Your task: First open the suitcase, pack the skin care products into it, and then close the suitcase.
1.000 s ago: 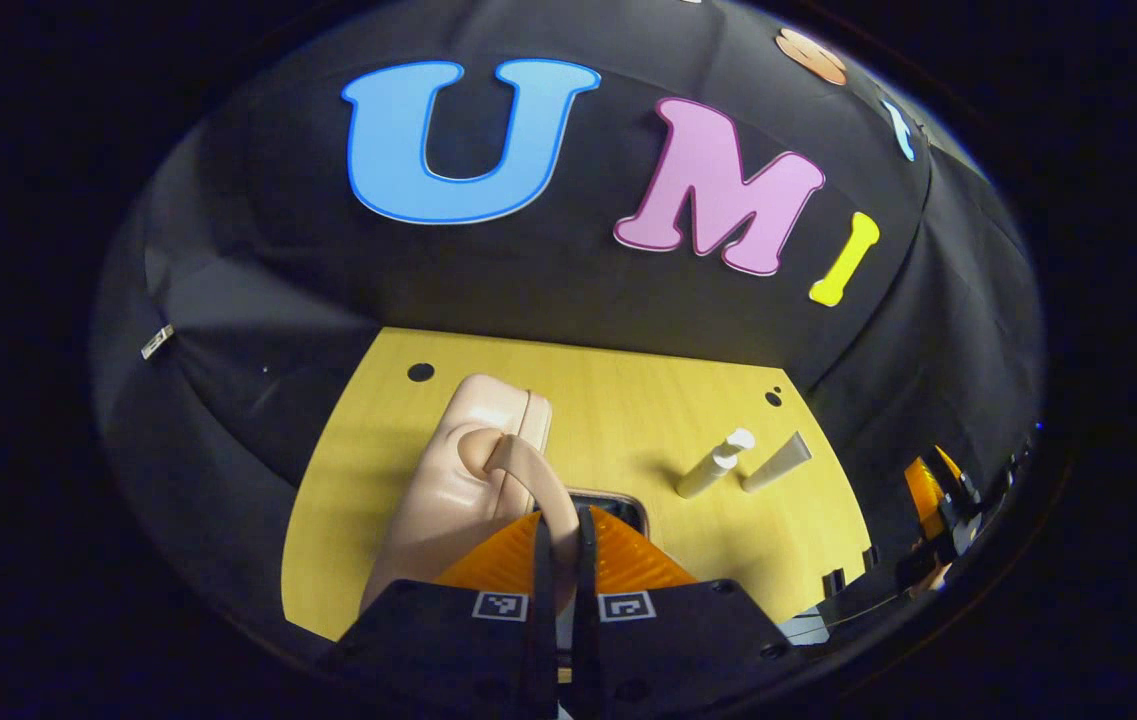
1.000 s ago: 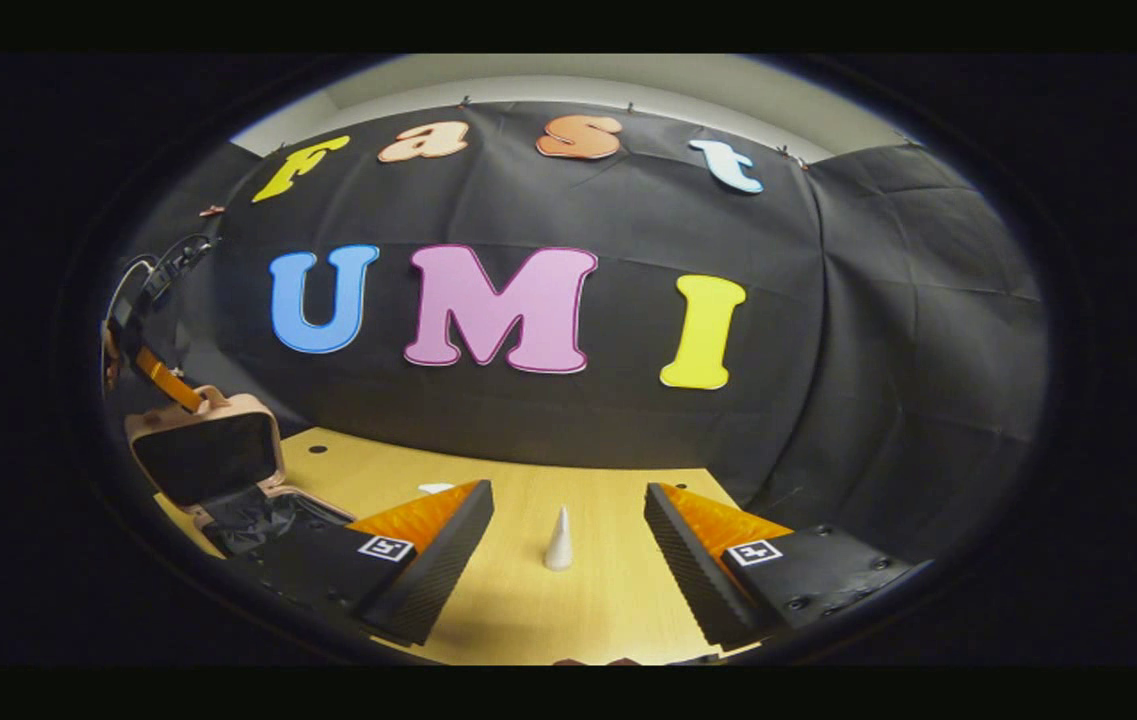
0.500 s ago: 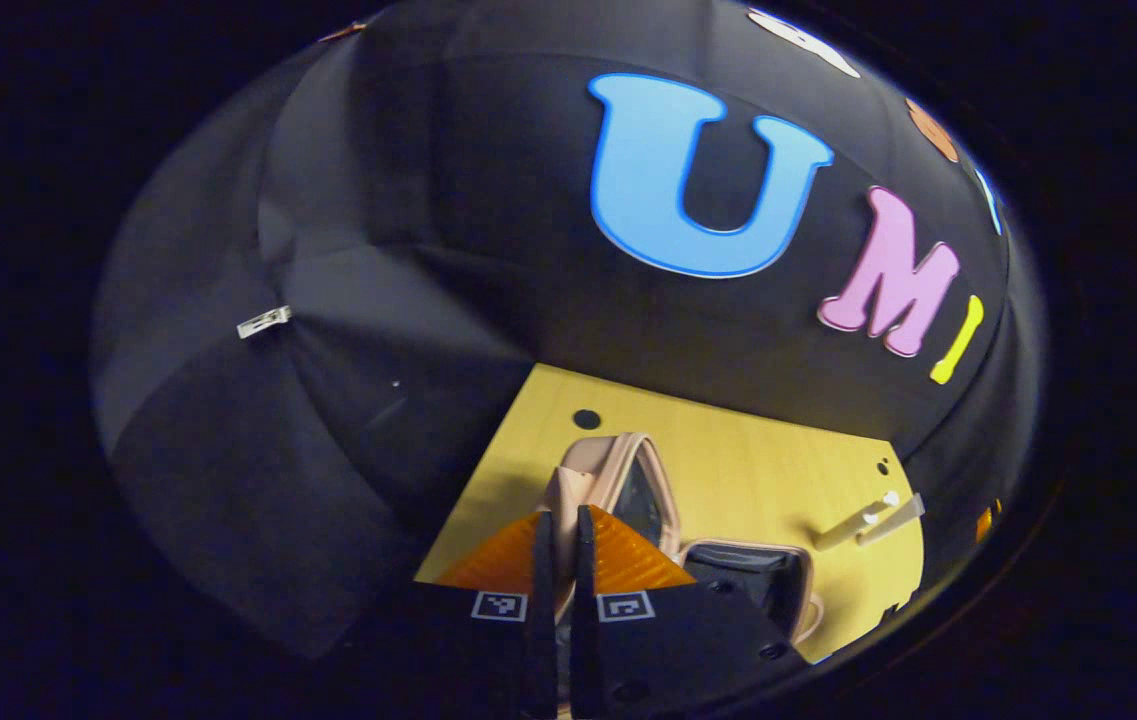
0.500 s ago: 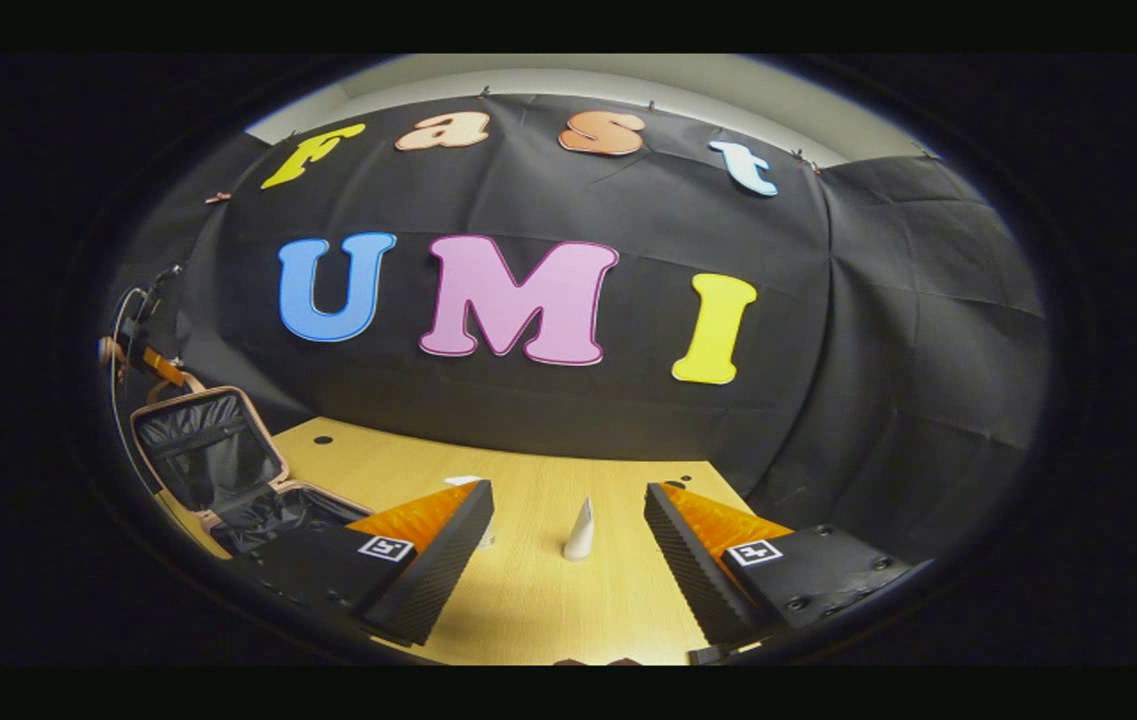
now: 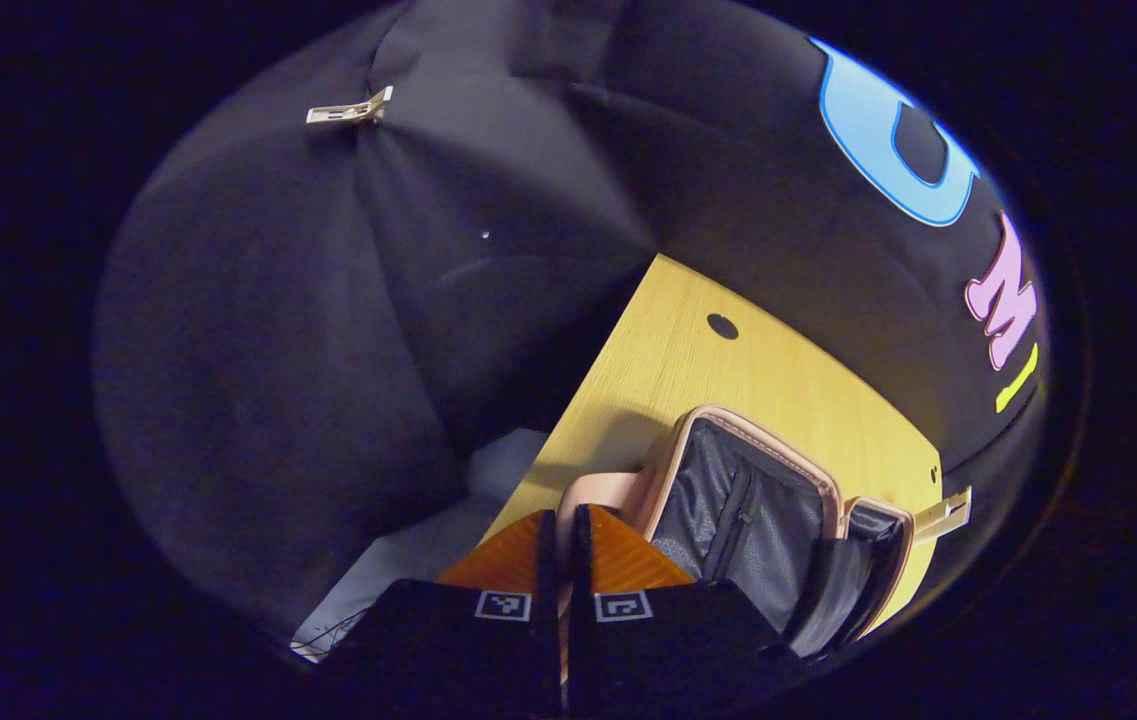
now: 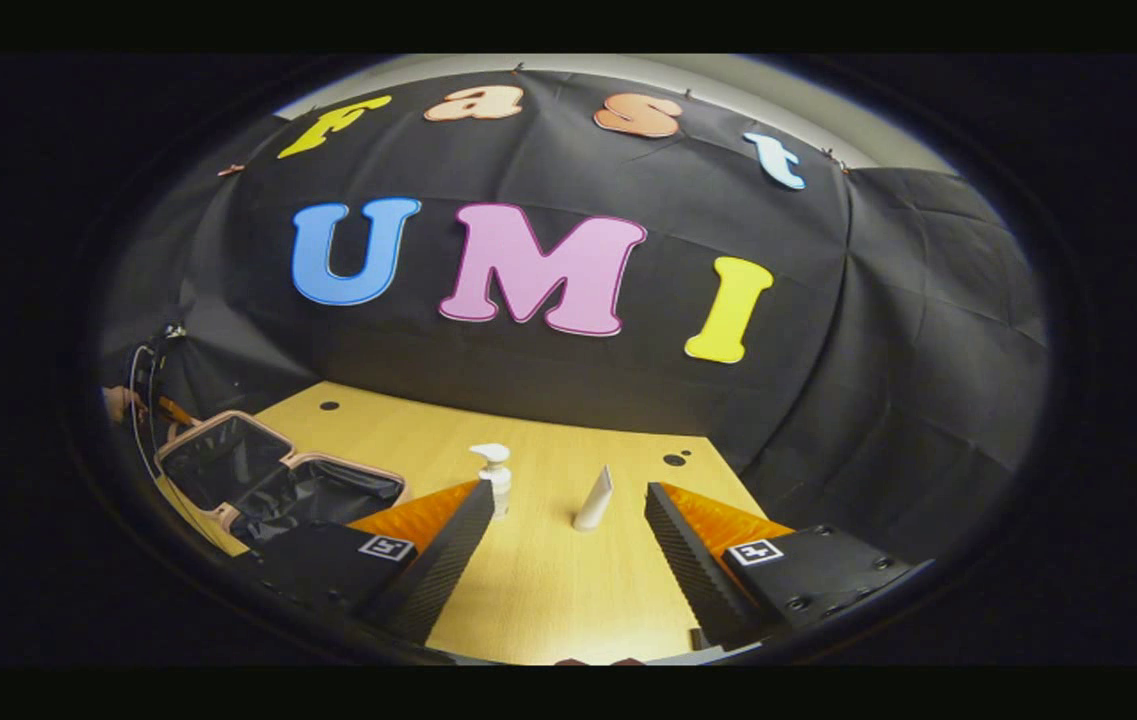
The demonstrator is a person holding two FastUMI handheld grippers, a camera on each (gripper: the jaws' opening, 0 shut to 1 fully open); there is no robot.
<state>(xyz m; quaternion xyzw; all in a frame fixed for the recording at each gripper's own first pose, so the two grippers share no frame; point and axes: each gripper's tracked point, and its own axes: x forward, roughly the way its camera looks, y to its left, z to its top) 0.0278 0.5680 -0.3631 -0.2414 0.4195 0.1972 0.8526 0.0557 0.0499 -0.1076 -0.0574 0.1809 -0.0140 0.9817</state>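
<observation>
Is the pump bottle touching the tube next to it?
Apart. The right gripper view shows bare table between the pump bottle and the tube.

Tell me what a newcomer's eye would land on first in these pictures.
First the pink suitcase, lying open at the table's left end with its dark lining showing. Next, a white pump bottle and a white tube standing mid-table, just beyond the open right gripper.

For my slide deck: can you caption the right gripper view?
Open right gripper faces a pump bottle and tube standing on the table, with the suitcase lying open at left.
</observation>
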